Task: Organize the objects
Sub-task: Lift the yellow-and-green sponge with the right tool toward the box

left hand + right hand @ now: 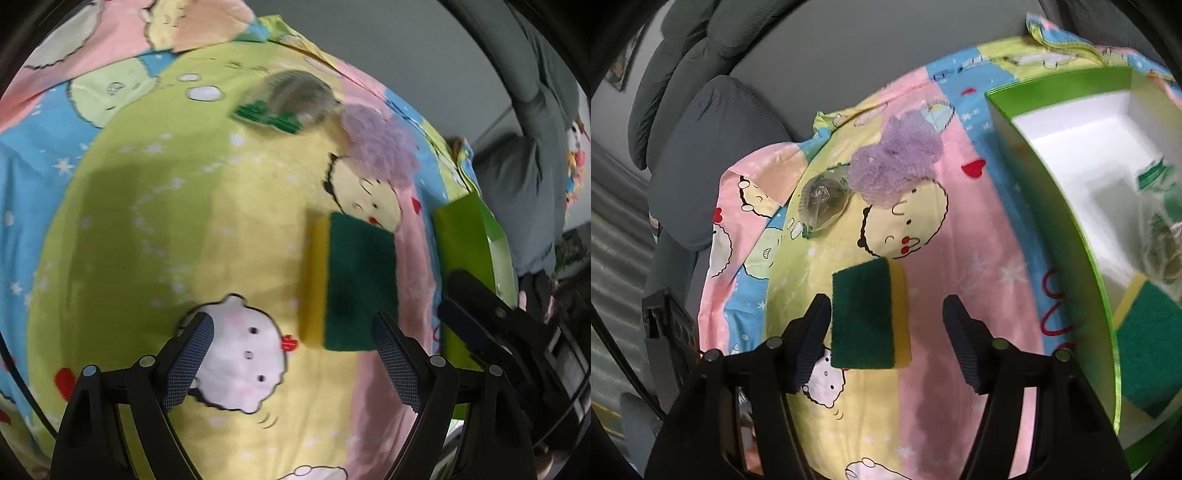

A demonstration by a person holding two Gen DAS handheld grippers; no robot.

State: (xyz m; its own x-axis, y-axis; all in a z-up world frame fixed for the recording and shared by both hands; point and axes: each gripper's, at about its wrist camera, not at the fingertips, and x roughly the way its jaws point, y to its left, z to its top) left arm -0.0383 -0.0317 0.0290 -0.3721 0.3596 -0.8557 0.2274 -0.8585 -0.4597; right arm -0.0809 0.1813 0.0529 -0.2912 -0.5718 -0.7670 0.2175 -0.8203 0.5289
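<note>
Left claw (291, 362) tilted steeply down over the cartoon-print cloth (147, 229), jaws wide, nothing between the pads. Left finger sits over a white cartoon face; right fingertip (384, 328) lies over the near corner of a sponge (354, 280) at about 1 o'clock from the claw. Cannot tell if they touch.

Sponge: yellow foam with dark green scrub face up, lying flat. At 12 o'clock, further out, a clear packet with a green label (291, 99), blurred, writing unreadable. Purple mesh scrubber (376, 140) just beside it, toward 1 o'clock. Green box (465, 236) at 3 o'clock, with the other claw in front of it.

Right claw (886, 332) also angled down, jaws part open, empty. The same sponge (864, 314) lies between the fingers, nearer the left one, pads not pressing. Purple scrubber (897, 162) at 12 o'clock, clear packet (823, 203) at 11. Green box (1052, 206) at 2 o'clock, white inside, holding a second green-and-yellow sponge (1148, 347) and a clear packet with green print (1163, 221), unreadable.
</note>
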